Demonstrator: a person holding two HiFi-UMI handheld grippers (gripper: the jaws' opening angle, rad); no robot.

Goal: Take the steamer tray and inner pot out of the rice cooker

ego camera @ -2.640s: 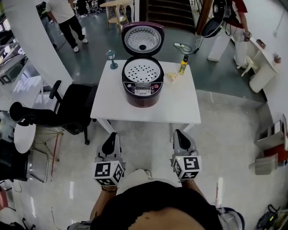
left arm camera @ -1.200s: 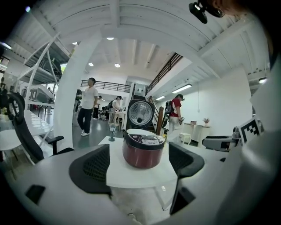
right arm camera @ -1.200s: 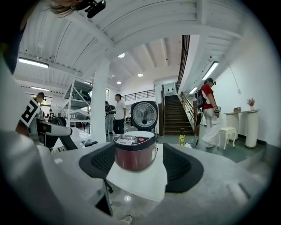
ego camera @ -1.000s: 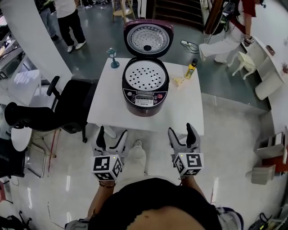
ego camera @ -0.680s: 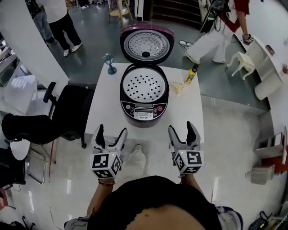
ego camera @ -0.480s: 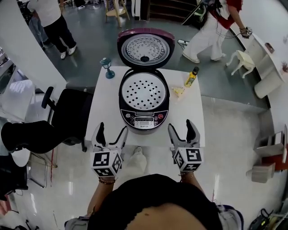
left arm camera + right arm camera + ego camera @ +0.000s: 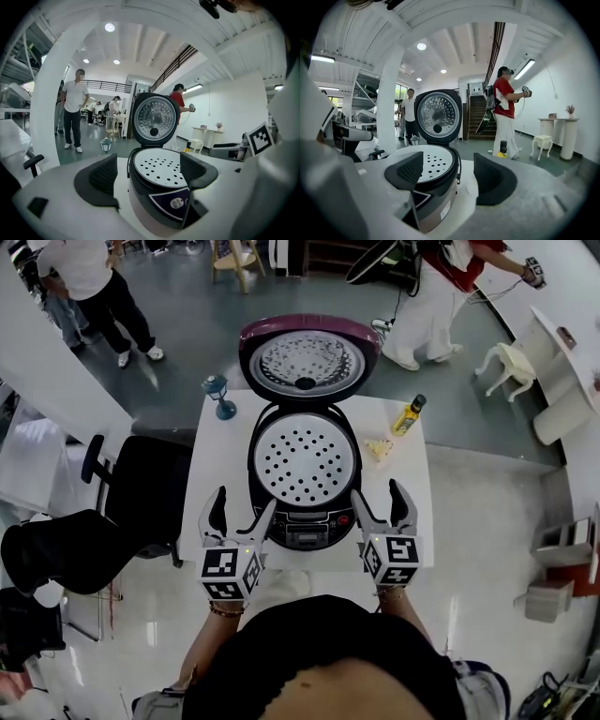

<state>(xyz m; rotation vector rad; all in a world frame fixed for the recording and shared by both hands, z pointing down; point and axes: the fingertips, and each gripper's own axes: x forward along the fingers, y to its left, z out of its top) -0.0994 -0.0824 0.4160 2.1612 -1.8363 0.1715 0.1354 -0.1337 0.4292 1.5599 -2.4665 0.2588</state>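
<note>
A maroon rice cooker (image 7: pixel 303 486) stands on the white table (image 7: pixel 222 460) with its lid (image 7: pixel 306 362) swung up at the back. The white perforated steamer tray (image 7: pixel 302 458) lies flat across its mouth; the inner pot beneath is hidden. My left gripper (image 7: pixel 237 509) hovers open at the cooker's front left, and my right gripper (image 7: pixel 382 505) hovers open at its front right. In the left gripper view the steamer tray (image 7: pixel 159 168) shows between the spread pads. In the right gripper view the cooker (image 7: pixel 433 187) sits left of the gap.
A small teal lamp (image 7: pixel 218 395) stands at the table's back left, a yellow bottle (image 7: pixel 407 415) and a pale wedge (image 7: pixel 380 449) at the back right. A black office chair (image 7: pixel 131 488) is left of the table. People (image 7: pixel 84 282) stand on the floor behind.
Both grippers went from shut to open and have come forward from the floor side to flank the cooker's front. The cooker now sits closer in view.
</note>
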